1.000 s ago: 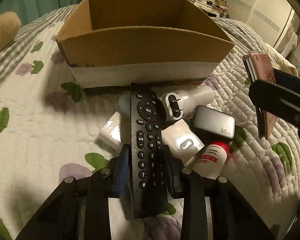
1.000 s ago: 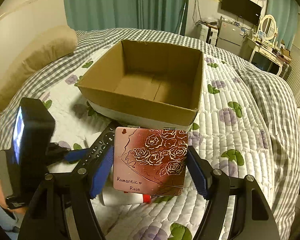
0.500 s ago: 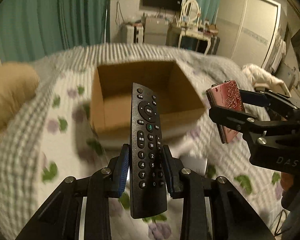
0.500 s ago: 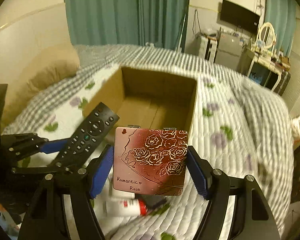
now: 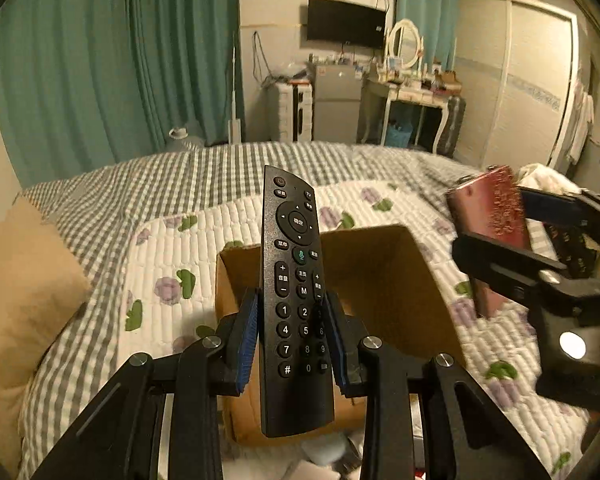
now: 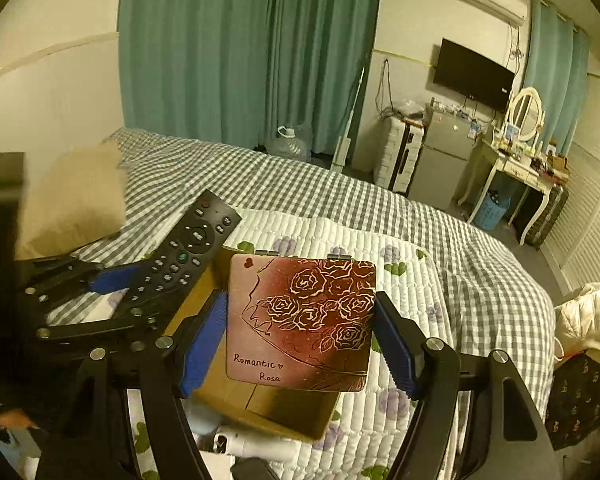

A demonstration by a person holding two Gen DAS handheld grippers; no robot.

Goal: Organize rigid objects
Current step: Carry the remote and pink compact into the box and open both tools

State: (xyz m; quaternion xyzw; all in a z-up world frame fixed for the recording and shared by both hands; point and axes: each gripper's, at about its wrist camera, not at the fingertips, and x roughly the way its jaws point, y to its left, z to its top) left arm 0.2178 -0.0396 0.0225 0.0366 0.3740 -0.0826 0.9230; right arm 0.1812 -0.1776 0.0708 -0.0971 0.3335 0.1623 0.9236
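Black plastic first: one remote control (image 5: pixel 296 300) stands nearly upright in the left gripper (image 5: pixel 292 336), its two blue pads (image 5: pixel 247 336) pressed against the remote's long edges around the number keys, jaws closed down to the remote's width. Power button at 12 o'clock, lower end hanging free at 6 o'clock. Behind and beneath it sits one cardboard box (image 5: pixel 384 280), open at the top, brown walls showing on either side of the remote.

Over at 3 o'clock in that left view, the right gripper (image 5: pixel 512 240) comes in, a bit blurred, carrying one reddish flat case (image 5: pixel 496 220) seen edge-on.

From the right wrist view it is clearer: one square rose-patterned case (image 6: pixel 300 320), lettered "Romantic Rose", is clamped between the right gripper's two blue pads (image 6: pixel 204 332), jaws set wide to the case's full width. It hangs over the box (image 6: pixel 260 400), whose floor shows just below at 6 o'clock. At 9 o'clock the left gripper (image 6: pixel 112 280) angles in with the remote (image 6: pixel 184 256) pointing toward 1 o'clock, above the box's left wall.

Below the box, at 7 o'clock, one white object (image 6: pixel 252 446) lies on the quilt; I cannot tell what it is. The white floral quilt (image 6: pixel 440 320) lies over one gingham bedspread (image 6: pixel 300 188), and one tan pillow (image 6: pixel 72 200) sits at 10 o'clock.
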